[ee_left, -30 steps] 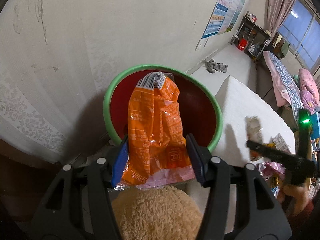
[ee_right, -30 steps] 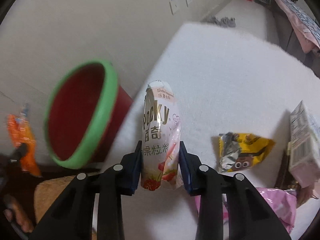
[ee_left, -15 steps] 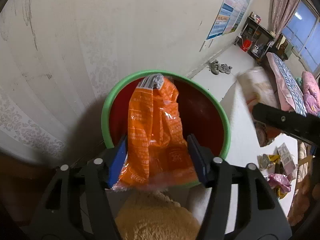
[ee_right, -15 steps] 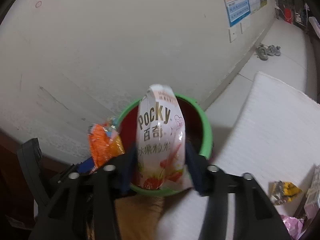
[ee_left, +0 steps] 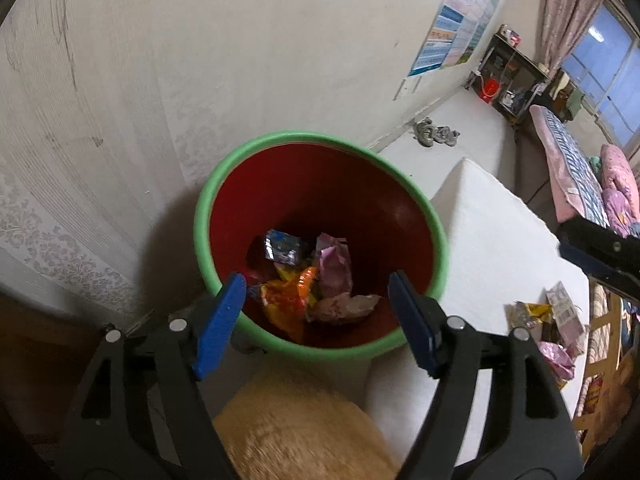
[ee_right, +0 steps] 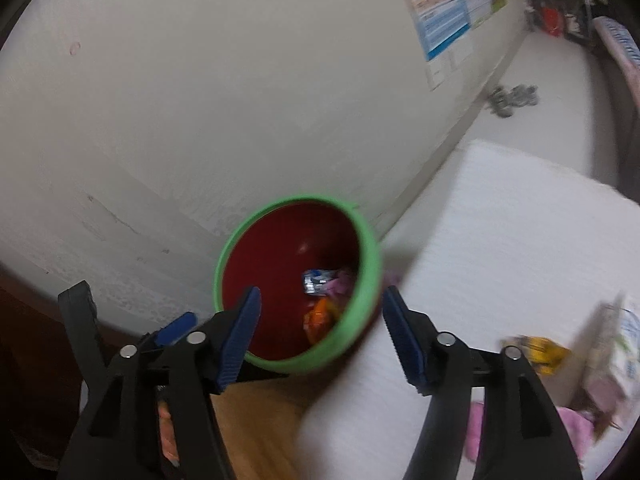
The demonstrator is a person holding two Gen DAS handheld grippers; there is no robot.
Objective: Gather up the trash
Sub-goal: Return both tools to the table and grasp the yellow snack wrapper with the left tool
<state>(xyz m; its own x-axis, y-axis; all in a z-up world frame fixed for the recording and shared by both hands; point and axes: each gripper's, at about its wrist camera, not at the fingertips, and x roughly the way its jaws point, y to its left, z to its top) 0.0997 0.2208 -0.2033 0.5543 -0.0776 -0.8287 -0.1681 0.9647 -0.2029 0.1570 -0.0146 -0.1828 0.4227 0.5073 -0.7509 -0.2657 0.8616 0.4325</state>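
Observation:
A red bin with a green rim (ee_left: 208, 216) stands against the wall. Inside lie an orange snack bag (ee_left: 288, 300), a pale Pocky bag (ee_left: 340, 306), a pink wrapper (ee_left: 336, 264) and a silver wrapper (ee_left: 282, 248). My left gripper (ee_left: 316, 284) hovers over the bin's near rim, its jaws opening with nothing between them. In the right wrist view the bin (ee_right: 370, 264) sits below my right gripper (ee_right: 320, 320), whose jaws are also opening and empty. The orange bag (ee_right: 320, 316) shows inside. The left gripper (ee_right: 172, 332) appears at the lower left.
A white mattress (ee_left: 492, 240) lies right of the bin, carrying a yellow wrapper (ee_left: 528, 312), a small carton (ee_left: 562, 304) and a pink wrapper (ee_left: 556, 360). A tan plush thing (ee_left: 300, 420) sits below the grippers. The wall is close behind the bin.
Both grippers have opened. The orange bag and the Pocky bag left the jaws and now lie in the bin. The right gripper rose from the mattress to above the bin.

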